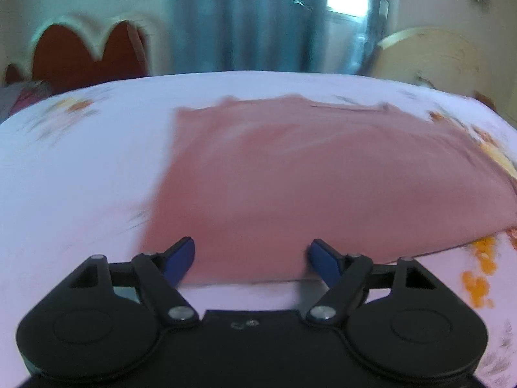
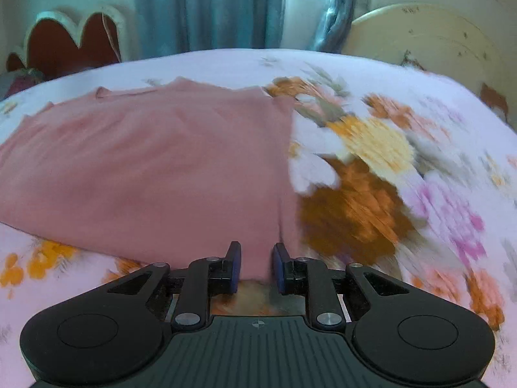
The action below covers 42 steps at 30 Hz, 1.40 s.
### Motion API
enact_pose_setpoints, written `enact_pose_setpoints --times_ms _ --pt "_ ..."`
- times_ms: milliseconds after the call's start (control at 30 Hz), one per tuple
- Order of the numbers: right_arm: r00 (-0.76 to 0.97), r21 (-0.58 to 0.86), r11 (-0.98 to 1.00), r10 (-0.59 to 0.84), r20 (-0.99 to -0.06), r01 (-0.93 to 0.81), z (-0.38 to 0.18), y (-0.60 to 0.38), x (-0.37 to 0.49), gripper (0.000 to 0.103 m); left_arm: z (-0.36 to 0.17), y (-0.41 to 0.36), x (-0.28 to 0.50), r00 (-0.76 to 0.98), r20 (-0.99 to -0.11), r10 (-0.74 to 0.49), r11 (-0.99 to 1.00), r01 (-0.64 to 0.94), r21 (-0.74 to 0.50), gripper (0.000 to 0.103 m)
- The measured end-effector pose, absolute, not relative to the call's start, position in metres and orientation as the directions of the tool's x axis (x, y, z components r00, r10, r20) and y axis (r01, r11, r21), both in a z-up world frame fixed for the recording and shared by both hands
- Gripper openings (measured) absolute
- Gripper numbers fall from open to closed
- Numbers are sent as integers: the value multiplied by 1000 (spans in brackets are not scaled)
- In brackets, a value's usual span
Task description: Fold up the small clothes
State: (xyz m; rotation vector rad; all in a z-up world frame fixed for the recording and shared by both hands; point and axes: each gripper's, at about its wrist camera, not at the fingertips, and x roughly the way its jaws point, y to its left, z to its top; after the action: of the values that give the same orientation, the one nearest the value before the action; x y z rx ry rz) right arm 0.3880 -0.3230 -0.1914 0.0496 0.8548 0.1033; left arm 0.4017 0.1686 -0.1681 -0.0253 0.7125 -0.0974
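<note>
A pink garment [image 1: 290, 177] lies spread flat on the bed; it also shows in the right wrist view [image 2: 145, 168]. My left gripper [image 1: 252, 262] is wide open, its blue fingertips [image 1: 182, 255] over the garment's near hem at its left corner. My right gripper [image 2: 257, 270] is partly closed with a narrow gap, its fingertips [image 2: 234, 266] on either side of the garment's near right corner; no firm pinch shows. Both views are motion-blurred.
The bed has a pale pink sheet with orange, yellow and purple flowers [image 2: 371, 168]. A cream headboard [image 2: 426, 38] stands at the back right, a red heart-shaped bed end [image 1: 90, 55] at the back left, blue curtains [image 2: 206, 9] and a window behind.
</note>
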Motion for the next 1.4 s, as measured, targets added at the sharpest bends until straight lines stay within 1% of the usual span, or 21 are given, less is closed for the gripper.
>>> enact_pose_setpoints --times_ms 33,133,200,233,267,333,367,400,433,467,500,533,633,800,900,1000,1033,1167,1233,1300,1400 --pt "642 82 993 120 -757 -88 -190 -324 386 19 -168 178 399 756 -645 -112 994 76 -84 77" --pt "649 38 993 102 -754 -112 -188 -318 381 20 -159 182 396 754 -651 -86 996 56 -68 77" --pt "678 62 995 100 -728 -81 -180 -317 374 20 -147 183 387 782 -619 -67 995 4 -103 85" --pt "694 75 994 106 -713 -75 -176 -317 372 21 -143 186 381 797 -601 -52 991 -33 -129 93" --pt "699 87 993 118 -705 -79 -173 -316 371 25 -139 190 374 809 -587 -43 982 -72 -172 96" --pt "707 104 989 148 -692 -105 -165 -308 370 78 -140 195 364 813 -572 -103 949 -92 -301 92" --pt "721 106 986 164 -673 -125 -162 -304 370 78 -143 197 362 811 -571 -130 926 -107 -363 85" --pt "731 113 985 173 -660 -132 -158 -301 370 75 -147 200 368 802 -574 -164 897 -122 -425 81" --pt "729 139 981 193 -656 -135 -156 -299 372 52 -153 203 372 793 -575 -201 861 -137 -489 73" --pt "719 179 975 218 -660 -131 -154 -297 376 34 -162 206 376 785 -577 -227 821 -164 -547 69" --pt "710 229 966 246 -660 -122 -154 -296 382 9 -171 210 380 780 -580 -235 773 -212 -598 69" --pt "711 267 956 269 -650 -117 -152 -294 386 6 -178 214 382 803 -552 -225 723 -242 -647 73" --pt "698 347 931 324 -639 -114 -152 -285 406 6 -185 221 397 845 -498 -196 644 -271 -715 75" --pt "677 393 912 365 -640 -120 -156 -252 447 6 -189 225 430 868 -468 -167 637 -267 -723 68" --pt "657 405 904 389 -646 -136 -161 -224 477 6 -191 224 446 864 -481 -146 643 -286 -710 48" --pt "642 390 908 392 -659 -154 -163 -198 497 6 -199 233 458 852 -496 -166 628 -297 -720 15" --pt "637 380 911 390 -664 -161 -163 -189 503 6 -201 236 459 846 -503 -179 619 -301 -726 8" --pt "646 341 921 378 -663 -189 -162 -168 514 6 -194 243 443 887 -416 -201 598 -225 -769 8" --pt "645 333 919 386 -660 -209 -167 -161 518 6 -197 243 441 880 -432 -199 614 -232 -755 8" --pt "596 303 929 370 -713 -214 -183 -152 524 6 -209 243 443 858 -472 -204 613 -264 -745 8" --pt "589 266 939 344 -731 -219 -189 -147 526 5 -205 244 442 864 -455 -214 609 -246 -754 8"
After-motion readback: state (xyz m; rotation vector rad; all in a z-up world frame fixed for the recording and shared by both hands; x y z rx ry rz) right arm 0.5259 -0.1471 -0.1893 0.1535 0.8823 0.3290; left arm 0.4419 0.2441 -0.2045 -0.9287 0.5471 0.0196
